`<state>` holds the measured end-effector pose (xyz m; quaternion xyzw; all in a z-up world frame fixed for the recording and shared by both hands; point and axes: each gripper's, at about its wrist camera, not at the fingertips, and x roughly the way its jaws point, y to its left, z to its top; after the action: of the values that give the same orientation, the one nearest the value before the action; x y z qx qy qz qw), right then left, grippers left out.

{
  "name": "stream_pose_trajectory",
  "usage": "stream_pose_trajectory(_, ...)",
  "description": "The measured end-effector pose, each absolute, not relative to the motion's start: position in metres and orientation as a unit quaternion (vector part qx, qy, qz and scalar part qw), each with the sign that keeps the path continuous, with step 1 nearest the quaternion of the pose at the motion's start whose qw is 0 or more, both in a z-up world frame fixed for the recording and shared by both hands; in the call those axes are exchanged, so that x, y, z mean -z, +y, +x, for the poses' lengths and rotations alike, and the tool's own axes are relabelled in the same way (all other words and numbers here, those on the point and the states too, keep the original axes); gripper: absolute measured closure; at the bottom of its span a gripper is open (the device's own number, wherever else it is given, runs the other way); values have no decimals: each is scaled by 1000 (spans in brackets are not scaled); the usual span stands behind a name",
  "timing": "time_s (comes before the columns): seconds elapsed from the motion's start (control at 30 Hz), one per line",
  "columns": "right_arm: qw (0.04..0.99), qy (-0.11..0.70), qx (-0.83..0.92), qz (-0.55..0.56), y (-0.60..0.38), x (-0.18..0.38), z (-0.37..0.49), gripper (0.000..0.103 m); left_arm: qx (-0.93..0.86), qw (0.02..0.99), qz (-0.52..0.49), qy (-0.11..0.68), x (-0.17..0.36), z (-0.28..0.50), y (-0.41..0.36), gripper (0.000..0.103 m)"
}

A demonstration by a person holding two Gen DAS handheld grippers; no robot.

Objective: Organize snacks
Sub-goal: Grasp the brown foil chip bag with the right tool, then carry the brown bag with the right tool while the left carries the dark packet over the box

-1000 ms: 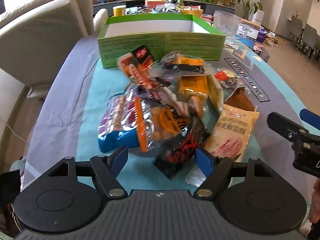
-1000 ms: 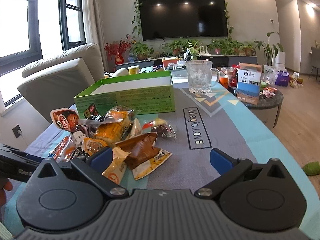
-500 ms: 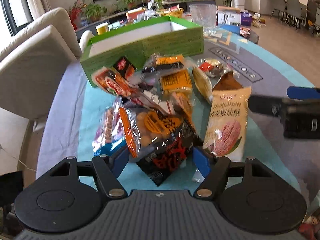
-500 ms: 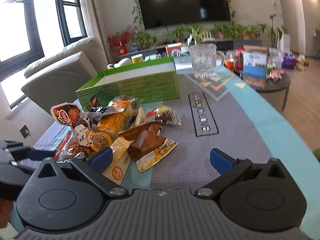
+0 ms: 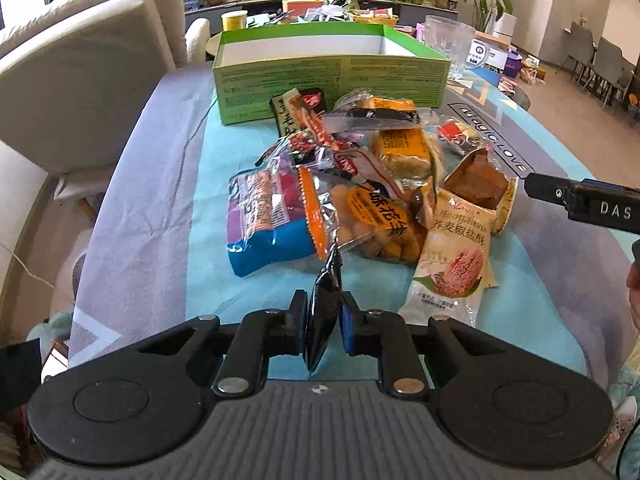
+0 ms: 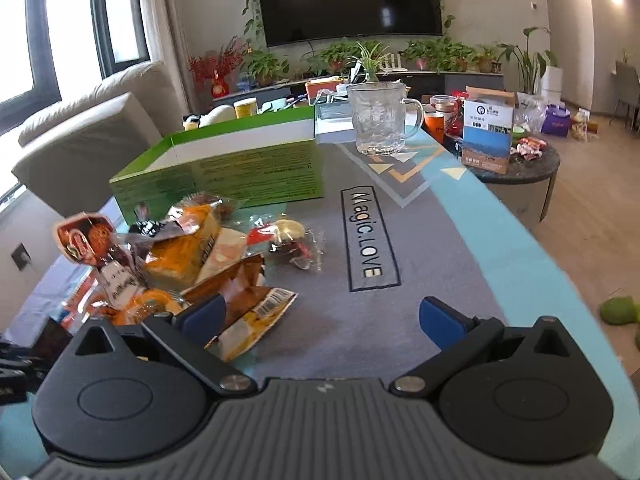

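Since 0.5 s ago the left gripper (image 5: 323, 322) has closed from wide open and now pinches the dark foil packet (image 5: 325, 308) edge-on between its blue pads, lifted clear of the snack pile (image 5: 360, 184). Left wrist view: packet hangs thin and crumpled, light and floppy, prob. slick foil; grip sits on the flat body, which looks ok, but a hold nearer a sealed seam would slip less. Green box (image 5: 332, 76), open-topped, stands behind the pile on the teal/grey table cloth (image 5: 152, 200) and is likely where the snacks go. Beige biscuit pack (image 5: 452, 264) lies just beside the gripper, orange-trimmed clear bag (image 5: 360, 220) ahead. Right gripper (image 5: 584, 200) pokes in from the right edge. Right wrist view: right gripper (image 6: 320, 316) has fingers spread wide, holding nothing, hovering over the cloth w/ the brown wrapper (image 6: 244, 296) next to its left finger. Glass mug (image 6: 380, 118) stands beyond the box (image 6: 224, 168), well apart from the pile; it's fragile, so keep clear.
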<state>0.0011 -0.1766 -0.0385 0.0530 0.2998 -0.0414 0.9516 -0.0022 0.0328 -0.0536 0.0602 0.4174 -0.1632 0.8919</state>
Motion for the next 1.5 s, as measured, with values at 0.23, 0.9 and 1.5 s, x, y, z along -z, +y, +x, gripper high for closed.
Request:
stream_pose_trajectory(0.23, 954, 300, -10, -17, -156, 39, 8, 55, 162, 896, 55, 410, 50, -4, 35, 89)
stream_pose_trajectory(0.9, 929, 361, -75, 32, -152, 42, 34, 55, 163, 907, 43, 387, 29, -8, 39, 89)
stream_pose_trajectory(1.5, 965, 245, -73, 54, -155, -26, 27, 55, 158, 936, 34, 312, -30, 27, 34, 89)
